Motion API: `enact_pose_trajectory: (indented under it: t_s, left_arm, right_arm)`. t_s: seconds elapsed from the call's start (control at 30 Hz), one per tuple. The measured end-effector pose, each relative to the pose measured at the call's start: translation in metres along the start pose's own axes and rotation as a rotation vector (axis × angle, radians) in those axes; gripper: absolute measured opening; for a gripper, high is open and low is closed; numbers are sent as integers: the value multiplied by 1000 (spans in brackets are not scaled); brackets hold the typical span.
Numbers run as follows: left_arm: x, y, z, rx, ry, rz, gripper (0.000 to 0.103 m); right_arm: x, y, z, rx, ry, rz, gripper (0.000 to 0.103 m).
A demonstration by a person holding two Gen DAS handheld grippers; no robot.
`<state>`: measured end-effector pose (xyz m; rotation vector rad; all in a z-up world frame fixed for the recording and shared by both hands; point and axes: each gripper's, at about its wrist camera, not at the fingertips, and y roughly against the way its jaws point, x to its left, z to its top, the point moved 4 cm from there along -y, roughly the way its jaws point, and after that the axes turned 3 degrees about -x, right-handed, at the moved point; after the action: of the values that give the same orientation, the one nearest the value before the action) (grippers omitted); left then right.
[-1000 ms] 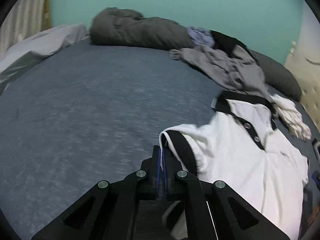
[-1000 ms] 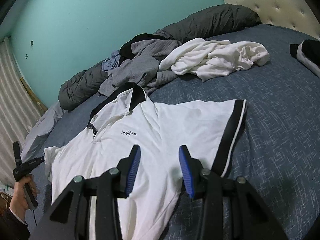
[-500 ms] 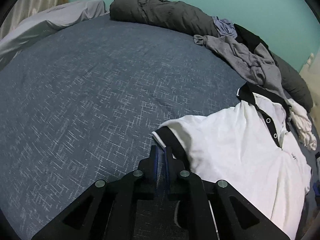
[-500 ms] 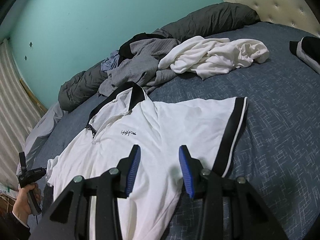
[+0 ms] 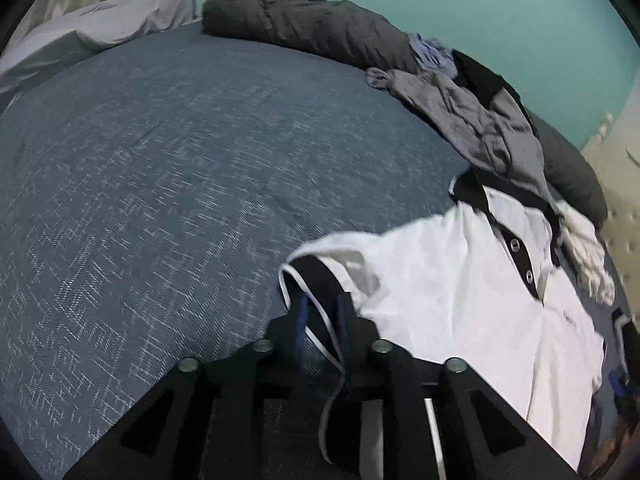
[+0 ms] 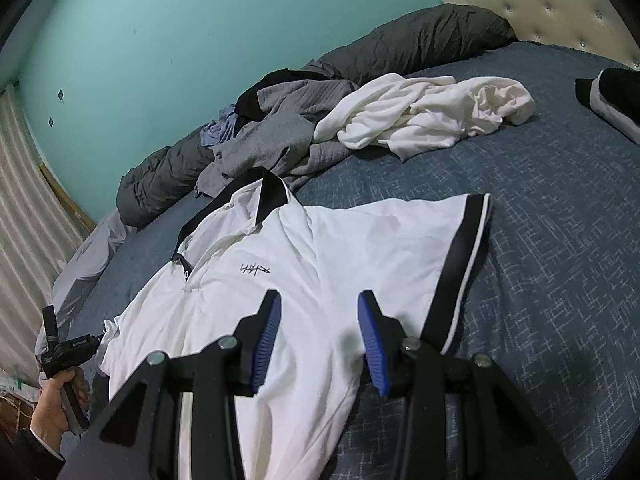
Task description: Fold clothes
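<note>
Both grippers, left gripper [image 5: 320,320] and right gripper [image 6: 318,336], are black angular frames with silver screws and ribbed blue pads [image 6: 266,340]; a dark sleeve [image 6: 28,456] at seven o'clock.

A dark grey duvet [image 6: 404,44] is bunched along the teal wall [image 6: 168,40] at twelve o'clock, a tufted cream headboard [image 6: 548,4] at two, a striped curtain [image 6: 28,208] at nine

Left gripper [image 5: 320,312] opening; right gripper [image 6: 318,316] agape.
</note>
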<state>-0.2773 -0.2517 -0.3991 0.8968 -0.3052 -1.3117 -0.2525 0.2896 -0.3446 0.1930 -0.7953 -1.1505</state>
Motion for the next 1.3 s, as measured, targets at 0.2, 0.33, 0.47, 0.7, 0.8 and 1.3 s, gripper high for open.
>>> enact_pose_trajectory:
  t_s: [0.2,0.33,0.47,0.7,0.8,1.3]
  left_arm:
    - [-2,-9,4,-9,-10,8,19]
    - [-5,-9,5,-9,0,-30,3]
    - [-6,3,10,-58,7,-28,2]
    - [18,51,21,-168,88,44,1]
    - [39,55,13,-154,164,66,1]
    - [68,33,4,-62,217,68,2]
  right_arm:
    - [1,-2,-1,4,5,3,40]
    - [2,-2,-1,4,4,2,40]
    - [2,-2,-1,2,6,2,40]
    - [6,-4,-3,5,14,4,40]
    - [6,-5,-3,6,13,3,40]
    - [6,-7,-4,17,16,1,40]
